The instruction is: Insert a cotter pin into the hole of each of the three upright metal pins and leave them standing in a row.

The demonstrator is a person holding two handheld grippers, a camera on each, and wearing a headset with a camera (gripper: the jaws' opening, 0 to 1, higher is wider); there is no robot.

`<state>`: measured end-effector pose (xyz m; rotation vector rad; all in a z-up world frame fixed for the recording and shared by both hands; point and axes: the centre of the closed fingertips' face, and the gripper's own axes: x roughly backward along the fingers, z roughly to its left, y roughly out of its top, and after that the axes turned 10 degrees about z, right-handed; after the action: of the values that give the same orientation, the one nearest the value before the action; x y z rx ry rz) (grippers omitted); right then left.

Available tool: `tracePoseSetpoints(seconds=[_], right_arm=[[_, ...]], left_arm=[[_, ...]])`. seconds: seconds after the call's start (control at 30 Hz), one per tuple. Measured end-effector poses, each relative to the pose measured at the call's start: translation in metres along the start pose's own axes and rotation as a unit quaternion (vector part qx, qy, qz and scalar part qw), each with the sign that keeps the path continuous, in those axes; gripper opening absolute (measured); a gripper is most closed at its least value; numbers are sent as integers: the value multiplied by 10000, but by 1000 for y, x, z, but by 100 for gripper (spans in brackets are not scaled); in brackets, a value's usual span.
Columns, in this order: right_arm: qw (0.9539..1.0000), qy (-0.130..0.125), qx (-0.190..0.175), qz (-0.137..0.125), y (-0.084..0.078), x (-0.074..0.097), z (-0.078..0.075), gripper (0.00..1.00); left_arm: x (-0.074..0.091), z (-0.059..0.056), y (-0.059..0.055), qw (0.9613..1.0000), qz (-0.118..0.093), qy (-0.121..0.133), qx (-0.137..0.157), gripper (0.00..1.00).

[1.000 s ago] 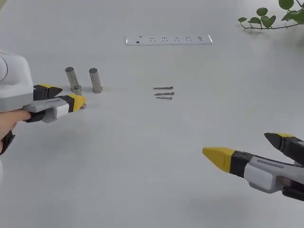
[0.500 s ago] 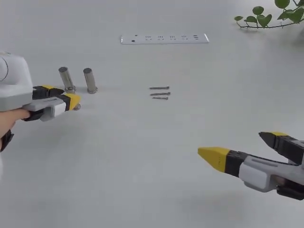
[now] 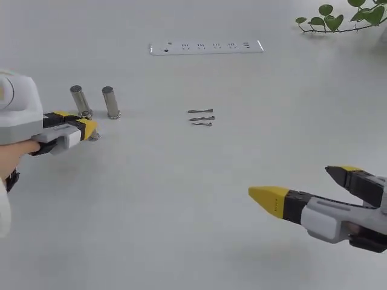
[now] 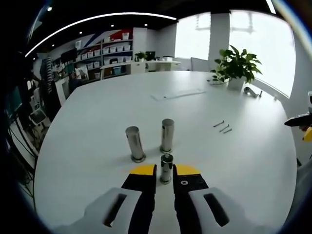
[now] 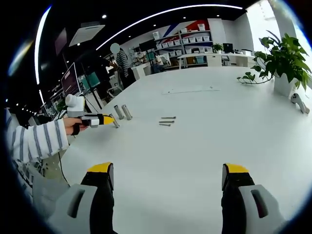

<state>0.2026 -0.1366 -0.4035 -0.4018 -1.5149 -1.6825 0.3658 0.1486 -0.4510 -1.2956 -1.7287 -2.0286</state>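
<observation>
Not much progress to report, this one's basically at the start. All three cotters (image 3: 201, 118) are lying loose on the bare bench (image 3: 181, 229), roughly mid-bench, stacked in a tidy little group and well apart from everything else. None of them is in a hole as far as I can see, so all three insertions are left to do.

The pins are over toward the left edge of the bench. Two pins (image 3: 110, 101) stand upright just beside each other. The third pin (image 4: 166, 168) is right in front of those two, and the left tool (image 4: 165, 170) has its jaws drawn in on either side of it. In the left gripper view it looks like it's pinching that pin near the top, with the pin upright. In the head view the tool's tip mostly covers it. So the trio is bunched in a triangle, not in a row.

The right tool (image 3: 299, 184) is hanging over the near right part of the bench with its jaws spread wide and nothing between them, well away from the cotters.

My guess at the plan: left steadies the third pin while right goes and grabs a cotter. Those cotters are thin and flat on the bench, so picking one up cleanly looks like the fiddly part. I can't make out the holes in the pins at this size, so no idea which way they face.

Other stuff: a power strip (image 3: 205, 47) near the far edge and a plant (image 3: 338, 15) at the far right corner, both out of the way.
</observation>
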Motion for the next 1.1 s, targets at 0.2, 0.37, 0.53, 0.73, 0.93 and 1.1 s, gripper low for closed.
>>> tracePoseSetpoints(seconds=[0.2,0.37,0.53,0.73,0.93,1.1], right_arm=[[10000,9,3,-19,1,1,0,91],[10000,4,-4,-19,1,1,-1,91],[10000,14,-7,-17,0,1,0,90],[10000,41,23,-17,1,0,1,90],[10000,66,43,-28,2,0,2,90],[9999,106,53,-36,2,0,5,89]], left_arm=[[-2,-2,0,10000,-44,-48,-6,6],[-4,-2,2,9999,-76,-45,-78,6],[-4,-2,2,9999,-90,-81,-70,6],[-4,0,2,9999,-81,-110,56,5],[2,-6,4,9998,-112,-173,58,5],[9,-15,0,9996,-104,-209,-131,5]])
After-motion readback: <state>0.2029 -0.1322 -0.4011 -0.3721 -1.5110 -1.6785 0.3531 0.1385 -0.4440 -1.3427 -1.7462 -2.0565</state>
